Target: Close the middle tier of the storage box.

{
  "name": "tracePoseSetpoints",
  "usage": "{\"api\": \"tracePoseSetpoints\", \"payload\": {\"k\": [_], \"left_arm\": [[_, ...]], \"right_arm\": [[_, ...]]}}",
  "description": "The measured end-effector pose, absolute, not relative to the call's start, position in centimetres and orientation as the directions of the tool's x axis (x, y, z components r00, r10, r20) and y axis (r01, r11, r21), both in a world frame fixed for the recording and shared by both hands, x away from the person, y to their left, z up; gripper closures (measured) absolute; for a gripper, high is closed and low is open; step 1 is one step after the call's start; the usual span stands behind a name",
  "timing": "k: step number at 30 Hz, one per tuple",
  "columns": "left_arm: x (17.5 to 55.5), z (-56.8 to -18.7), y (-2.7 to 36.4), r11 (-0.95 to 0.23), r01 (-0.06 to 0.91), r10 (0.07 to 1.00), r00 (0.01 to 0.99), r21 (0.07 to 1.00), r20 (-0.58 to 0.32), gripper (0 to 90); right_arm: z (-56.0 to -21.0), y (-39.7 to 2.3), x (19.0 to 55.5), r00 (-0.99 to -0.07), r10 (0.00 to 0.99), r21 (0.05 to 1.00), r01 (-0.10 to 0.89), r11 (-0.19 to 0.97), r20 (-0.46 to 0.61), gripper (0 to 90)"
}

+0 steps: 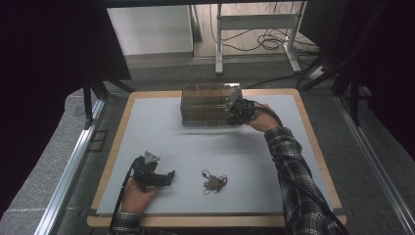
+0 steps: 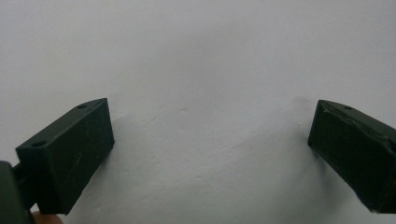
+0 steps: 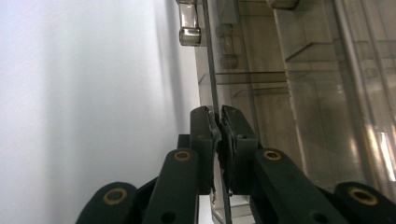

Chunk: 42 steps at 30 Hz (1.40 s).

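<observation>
Box: your clear plastic box (image 1: 205, 105) sits at the worktop's (image 1: 156, 142) far edge, long axis crosswise.
Right gripper (image 3: 218, 122): clamped on the box's thin wall, right end.
Left gripper (image 2: 210, 140): wide, empty, well nearer you than the box.

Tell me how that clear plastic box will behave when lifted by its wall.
The clear plastic box looks rigid, probably light. Pinched on one thin wall by the right hand-held gripper, it may tilt. Smooth plastic could slip.

No legible text, label, brand, number or sign anywhere.
</observation>
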<state>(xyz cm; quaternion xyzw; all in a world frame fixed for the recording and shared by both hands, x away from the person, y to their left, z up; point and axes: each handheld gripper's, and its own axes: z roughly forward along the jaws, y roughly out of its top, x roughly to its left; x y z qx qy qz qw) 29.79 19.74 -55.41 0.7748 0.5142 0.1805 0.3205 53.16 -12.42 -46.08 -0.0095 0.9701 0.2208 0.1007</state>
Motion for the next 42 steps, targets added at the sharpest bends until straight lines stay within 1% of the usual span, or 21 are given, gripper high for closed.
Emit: {"api": "tracePoseSetpoints", "payload": {"k": [42], "left_arm": [[29.8,-55.4,19.7,-0.265,0.681,0.913,0.405,0.682,-0.050,0.7]], "right_arm": [[-46.0,-12.8,50.5,-0.978,-0.055,0.399,-0.133,0.907,-0.202,84.8]]}}
